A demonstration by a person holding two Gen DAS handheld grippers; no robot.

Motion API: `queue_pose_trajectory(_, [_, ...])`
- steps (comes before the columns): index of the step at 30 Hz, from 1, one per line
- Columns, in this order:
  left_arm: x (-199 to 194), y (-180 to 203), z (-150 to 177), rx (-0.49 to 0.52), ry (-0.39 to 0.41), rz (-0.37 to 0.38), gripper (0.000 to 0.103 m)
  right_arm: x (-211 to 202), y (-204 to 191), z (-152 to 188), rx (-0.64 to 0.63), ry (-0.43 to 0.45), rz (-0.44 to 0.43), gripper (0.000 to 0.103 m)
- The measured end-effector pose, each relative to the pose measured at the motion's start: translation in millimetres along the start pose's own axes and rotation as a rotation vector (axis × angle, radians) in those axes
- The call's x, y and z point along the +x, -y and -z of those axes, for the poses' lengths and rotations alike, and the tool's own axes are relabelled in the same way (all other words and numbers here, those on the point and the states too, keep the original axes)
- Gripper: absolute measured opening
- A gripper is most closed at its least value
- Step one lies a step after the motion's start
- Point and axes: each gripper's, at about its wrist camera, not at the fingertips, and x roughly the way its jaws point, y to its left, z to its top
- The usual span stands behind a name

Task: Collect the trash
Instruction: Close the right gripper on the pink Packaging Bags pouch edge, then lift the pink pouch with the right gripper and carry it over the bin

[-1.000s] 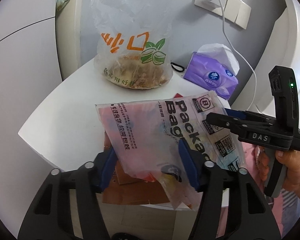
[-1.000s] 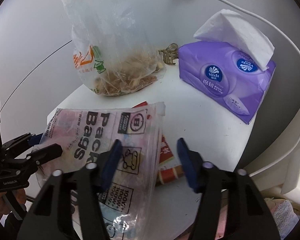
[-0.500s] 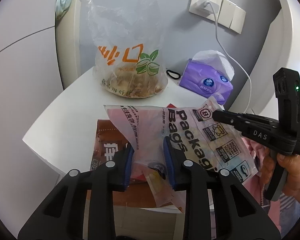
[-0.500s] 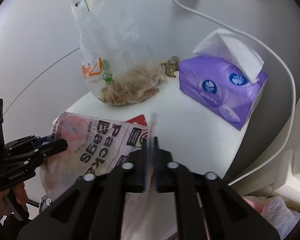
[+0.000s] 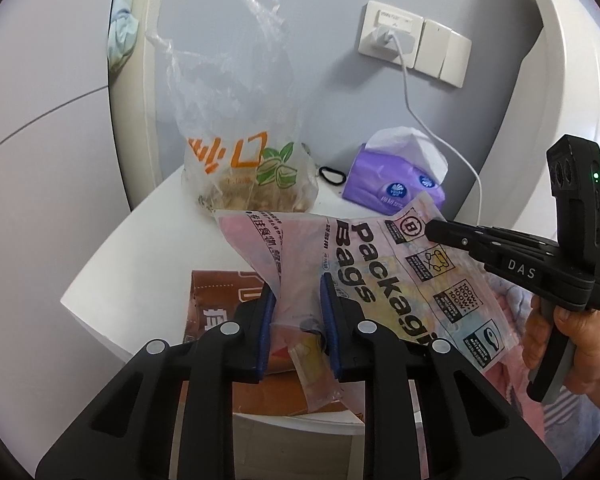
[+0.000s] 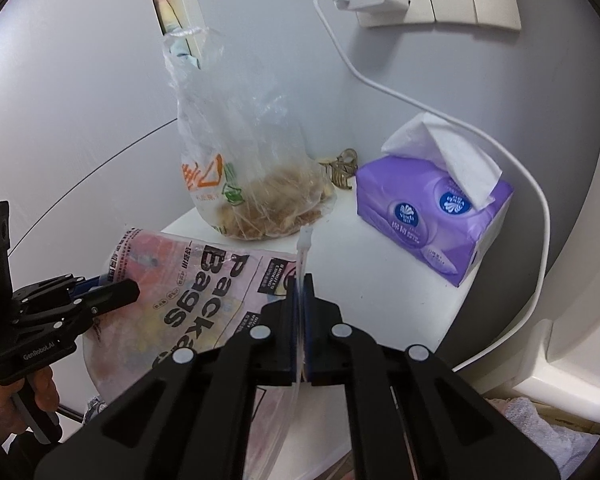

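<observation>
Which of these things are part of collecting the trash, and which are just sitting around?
Part of the job:
- printed zip bag, gripped by left gripper and right gripper
- clear plastic bag of scraps
- brown packet under the zip bag

Just lying about:
- purple tissue pack
- hair claw
- black hair tie
- charger cable

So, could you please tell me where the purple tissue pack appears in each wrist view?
Left wrist: the purple tissue pack sits right of centre, behind the printed zip bag.
Right wrist: it sits at the right, beside the table edge.
Shared landmark: the clear scrap bag.
</observation>
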Motion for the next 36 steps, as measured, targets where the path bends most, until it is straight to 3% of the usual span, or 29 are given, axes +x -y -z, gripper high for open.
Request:
queue_pose_trajectory(22, [-100, -21, 12, 0.002, 0.109, -0.105, 0.018, -40, -77, -7, -0.096, 0.069, -0.084, 0.005])
queue_pose_trajectory(36, [-199, -76, 55, -0.075, 0.163, -0.237, 0.018, -42, -177, 6, -0.206, 0.074, -0.211, 0.005])
